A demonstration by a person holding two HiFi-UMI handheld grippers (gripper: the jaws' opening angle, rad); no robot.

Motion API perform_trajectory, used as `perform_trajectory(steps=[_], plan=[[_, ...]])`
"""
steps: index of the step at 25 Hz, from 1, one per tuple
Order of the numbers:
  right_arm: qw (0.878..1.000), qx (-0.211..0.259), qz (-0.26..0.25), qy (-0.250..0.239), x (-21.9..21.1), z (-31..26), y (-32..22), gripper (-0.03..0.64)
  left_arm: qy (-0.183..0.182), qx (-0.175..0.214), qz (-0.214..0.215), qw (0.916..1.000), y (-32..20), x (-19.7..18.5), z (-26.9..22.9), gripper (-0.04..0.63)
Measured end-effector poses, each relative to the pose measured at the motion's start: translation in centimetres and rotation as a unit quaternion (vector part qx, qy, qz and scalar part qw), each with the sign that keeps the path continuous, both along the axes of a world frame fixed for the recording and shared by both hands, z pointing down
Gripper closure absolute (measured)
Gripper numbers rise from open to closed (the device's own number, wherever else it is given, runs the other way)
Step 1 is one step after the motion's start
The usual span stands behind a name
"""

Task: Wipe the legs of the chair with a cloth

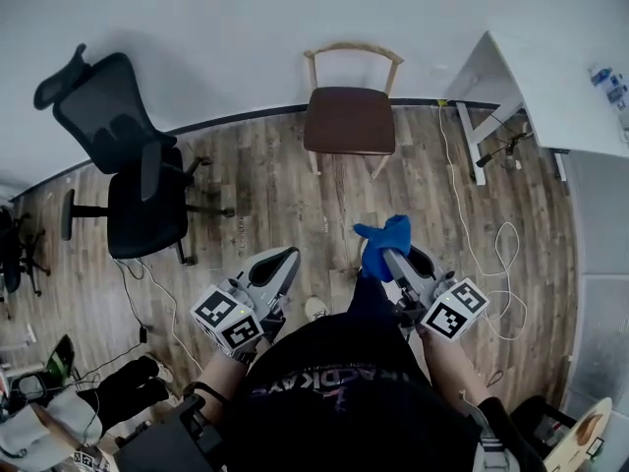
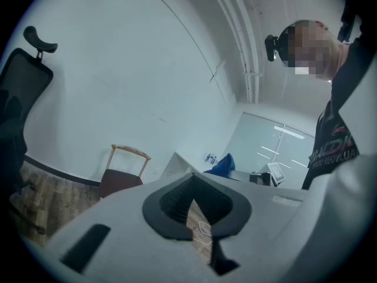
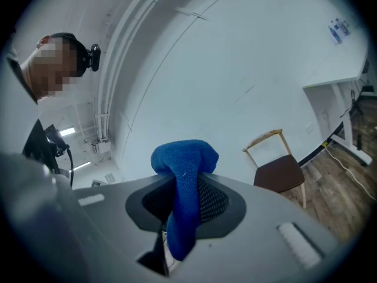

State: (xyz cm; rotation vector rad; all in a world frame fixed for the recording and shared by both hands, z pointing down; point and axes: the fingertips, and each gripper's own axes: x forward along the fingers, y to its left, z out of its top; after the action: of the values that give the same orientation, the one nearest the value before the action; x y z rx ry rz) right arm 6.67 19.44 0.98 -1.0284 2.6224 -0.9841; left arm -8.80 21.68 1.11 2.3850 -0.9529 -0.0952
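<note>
1. Wood-plank flooring point(image 1: 265, 200) runs up to a plain white wall at the far side of the room.
2. The chair point(image 1: 349, 116), with a light wooden frame and a dark brown seat, stands upright at the far middle, its back to the wall. All of its legs are on the floor.
3. A black office chair point(image 1: 138, 190) stands at the far left, well apart from the wooden one. A white desk point(image 1: 550, 87) fills the far right corner, and a pale cable point(image 1: 503, 259) loops over the floor near its legs.
4. The person stands at the near edge and holds both grippers out in front of the body, pointing towards the far wall.
5. The left gripper point(image 1: 288, 257) is on the near left. Its jaws are drawn together, with only a thin sliver of floor showing between the pads, and it holds nothing.
6. The right gripper point(image 1: 391, 257) is on the near right. Its jaws are clamped on the blue cloth point(image 1: 381, 236).
7. The cloth bunches above the jaw tips and also hangs down between the pads.
8. The cloth and both grippers are in the air, well apart from the chair and its legs.
</note>
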Motion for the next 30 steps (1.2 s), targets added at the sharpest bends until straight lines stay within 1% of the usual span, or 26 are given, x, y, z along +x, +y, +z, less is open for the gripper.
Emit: perform_trajectory(steps=[4, 7, 12, 15, 21, 26, 30], plan=[[1.000, -0.003, 0.007, 0.007, -1.1, 0.1, 4.3, 0.535, 0.008, -0.009, 0.019, 0.9997, 3.4, -0.7, 0.8, 0.597], [1.000, -0.004, 0.009, 0.010, -1.4, 0.3, 6.5, 0.535, 0.013, -0.008, 0.033, 0.9993, 5.2, -0.4, 0.8, 0.598], [1.000, -0.007, -0.006, 0.017, -1.8, 0.5, 9.5, 0.535, 0.019, -0.008, 0.047, 0.9987, 7.7, 0.6, 0.4, 0.597], [0.999, -0.002, -0.022, 0.028, -2.1, 0.6, 10.3, 0.535, 0.019, 0.004, 0.048, 0.9987, 8.0, 1.0, 0.3, 0.597], [0.997, 0.010, -0.053, 0.048, -3.0, 0.0, 11.4, 0.535, 0.025, 0.006, 0.041, 0.9988, 8.5, 0.7, 0.2, 0.597], [0.997, 0.009, -0.055, 0.049, -3.5, 0.2, 11.5, 0.535, 0.025, 0.001, 0.034, 0.9991, 8.7, 0.1, 0.4, 0.597], [0.997, 0.008, -0.060, 0.046, -3.9, 0.0, 11.9, 0.535, 0.021, 0.008, 0.037, 0.9991, 9.0, -0.2, 0.1, 0.597]])
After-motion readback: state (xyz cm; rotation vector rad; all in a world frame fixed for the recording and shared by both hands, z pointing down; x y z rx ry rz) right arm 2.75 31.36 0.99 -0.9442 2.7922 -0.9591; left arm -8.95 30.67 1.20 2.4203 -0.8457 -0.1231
